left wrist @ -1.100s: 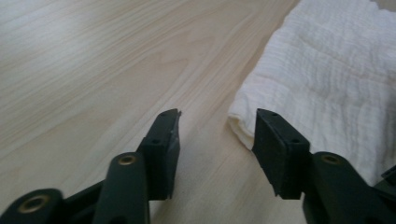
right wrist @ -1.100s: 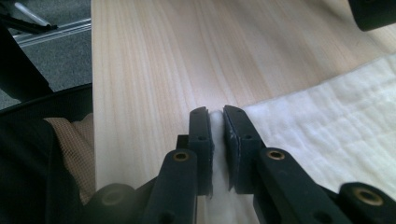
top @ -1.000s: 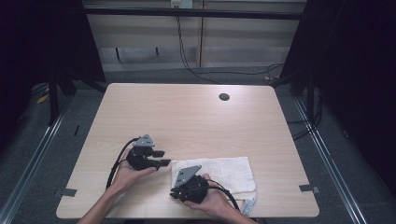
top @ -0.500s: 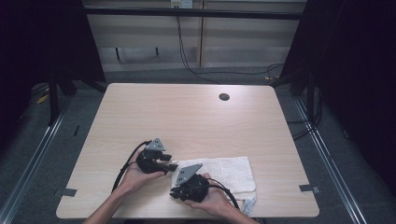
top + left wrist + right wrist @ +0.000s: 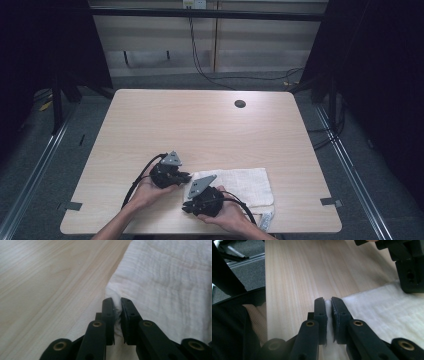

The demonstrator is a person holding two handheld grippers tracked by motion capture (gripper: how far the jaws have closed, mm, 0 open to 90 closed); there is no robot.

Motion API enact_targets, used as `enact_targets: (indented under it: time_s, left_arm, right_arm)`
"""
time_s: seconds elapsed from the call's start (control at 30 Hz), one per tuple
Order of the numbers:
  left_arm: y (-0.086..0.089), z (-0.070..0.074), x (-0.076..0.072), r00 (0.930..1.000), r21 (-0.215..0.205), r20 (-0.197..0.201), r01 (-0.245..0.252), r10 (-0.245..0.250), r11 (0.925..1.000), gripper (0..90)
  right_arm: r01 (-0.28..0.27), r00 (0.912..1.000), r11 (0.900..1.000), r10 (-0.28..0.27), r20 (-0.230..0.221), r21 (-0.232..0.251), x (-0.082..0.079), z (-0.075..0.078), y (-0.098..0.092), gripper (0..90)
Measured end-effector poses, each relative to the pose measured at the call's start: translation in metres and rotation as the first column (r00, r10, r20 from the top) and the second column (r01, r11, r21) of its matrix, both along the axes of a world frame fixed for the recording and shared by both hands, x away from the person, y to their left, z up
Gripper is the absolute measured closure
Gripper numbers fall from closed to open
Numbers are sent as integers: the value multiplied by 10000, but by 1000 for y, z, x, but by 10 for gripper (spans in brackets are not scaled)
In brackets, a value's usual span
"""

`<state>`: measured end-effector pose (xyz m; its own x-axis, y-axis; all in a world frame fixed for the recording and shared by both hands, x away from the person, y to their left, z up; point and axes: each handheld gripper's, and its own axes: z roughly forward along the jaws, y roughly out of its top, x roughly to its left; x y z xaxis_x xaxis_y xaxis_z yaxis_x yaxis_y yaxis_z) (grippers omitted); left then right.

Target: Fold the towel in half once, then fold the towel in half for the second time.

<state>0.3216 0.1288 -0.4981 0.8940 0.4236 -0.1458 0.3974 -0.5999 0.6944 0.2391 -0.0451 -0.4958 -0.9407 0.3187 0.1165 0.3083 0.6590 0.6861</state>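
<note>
A white folded cloth (image 5: 240, 186) lies flat near the table's front edge. My left gripper (image 5: 189, 176) sits at the cloth's far left corner. Its jaws have just been closing, and they now pinch a bunched fold of the cloth (image 5: 160, 280) between them at my left gripper (image 5: 117, 302). My right gripper (image 5: 186, 209) rests at the near left corner, and in its own view my right gripper (image 5: 329, 302) is shut on the edge of the cloth (image 5: 382, 312). The left gripper's black body (image 5: 409, 265) shows at the upper right of the right gripper view.
The light wooden table (image 5: 200, 125) has a round dark cable hole (image 5: 240, 104) at the back. A small label or tag (image 5: 265, 220) pokes out under the cloth's near edge. Dark floor and metal rails surround the table.
My left gripper has moved right to the cloth's far left corner and closed on it. The right gripper has stayed where it was, still gripping the near corner.
</note>
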Motion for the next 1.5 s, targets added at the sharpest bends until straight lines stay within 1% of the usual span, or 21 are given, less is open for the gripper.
enact_targets:
  time_s: [0.03, 0.07, 0.13, 0.17, 0.2, 0.27, 0.4, 0.5, 0.57, 0.63, 0.73, 0.8, 0.9, 0.93, 1.0, 1.13, 1.23, 1.27, 1.37, 1.4, 1.5]
  left_arm:
    - [0, 0, 0, 10000, -62, -79, 2, -2, 10000, 839]
    - [2, 1, 1, 9998, -52, -203, -9, 8, 10000, 840]
    - [4, 1, 2, 9992, -264, -394, -107, 97, 9996, 840]
    - [4, 2, 2, 9990, -364, -434, -113, 97, 9993, 842]
    - [5, 3, 2, 9990, -383, -447, -84, 67, 9992, 843]
    - [7, 6, 3, 9980, -676, -619, -144, 102, 9976, 844]
    - [13, 11, 5, 9974, -1166, -679, -336, 257, 9926, 844]
    - [16, 13, 8, 9978, -1318, -589, -396, 321, 9905, 845]
    - [17, 14, 10, 9973, -1408, -639, -438, 351, 9891, 846]
    - [20, 17, 11, 9971, -1665, -662, -476, 370, 9849, 847]
    - [24, 20, 14, 9967, -1905, -666, -575, 455, 9800, 847]
    - [28, 23, 16, 9968, -1980, -632, -609, 493, 9783, 847]
    - [31, 28, 16, 9969, -2152, -574, -655, 543, 9744, 847]
    - [31, 30, 16, 9969, -2258, -532, -691, 585, 9717, 848]
    - [32, 30, 16, 9970, -2287, -516, -687, 583, 9711, 847]
    - [33, 33, 16, 9976, -2150, -426, -632, 553, 9746, 846]
    - [33, 38, 16, 9979, -2202, -343, -608, 545, 9736, 847]
    - [34, 40, 16, 9978, -2216, -276, -652, 606, 9730, 847]
    - [35, 40, 15, 9979, -2111, -212, -642, 611, 9753, 847]
    - [36, 40, 15, 9977, -2212, -263, -671, 628, 9729, 847]
    - [40, 44, 16, 9973, -2300, -217, -730, 699, 9705, 846]
  right_arm:
    - [61, 9999, 10000, -61, -111, -11, -1, 1, 0, 836]
    - [67, 9999, 10000, -67, -88, -4, -1, 2, 0, 837]
    - [89, 9999, 9999, -88, -98, 58, -2, 4, 0, 837]
    - [82, 10000, 9998, -82, 27, 186, -1, 6, -1, 837]
    - [112, 9999, 9997, -112, -2, 204, -1, 7, -1, 837]
    - [186, 9998, 9992, -186, -13, 365, -2, 10, -4, 837]
    - [278, 9996, 9979, -278, -8, 593, -3, 16, -7, 837]
    - [307, 9995, 9968, -306, -26, 742, -3, 19, -8, 837]
    - [362, 9993, 9951, -360, -47, 924, -1, 22, -9, 837]
    - [536, 9984, 9921, -515, -215, 1132, 0, 26, -10, 837]
    - [568, 9982, 9892, -538, -263, 1351, 3, 31, -11, 838]
    - [587, 9981, 9880, -556, -257, 1429, 4, 34, -11, 838]
    - [484, 9988, 9866, -482, -49, 1556, 6, 38, -11, 838]
    - [509, 9987, 9865, -506, -60, 1554, 5, 40, -11, 838]
    - [520, 9986, 9844, -533, 33, 1682, 6, 43, -12, 838]
    - [603, 9980, 9826, -630, 100, 1756, 3, 46, -15, 838]
    - [606, 9976, 9800, -656, 201, 1896, 4, 52, -17, 838]
    - [581, 9978, 9790, -633, 206, 1952, 5, 53, -17, 838]
    - [539, 9981, 9777, -586, 171, 2032, 7, 57, -14, 838]
    - [494, 9985, 9775, -534, 141, 2050, 8, 58, -13, 838]
    - [514, 9985, 9740, -542, 66, 2204, 9, 62, -10, 838]
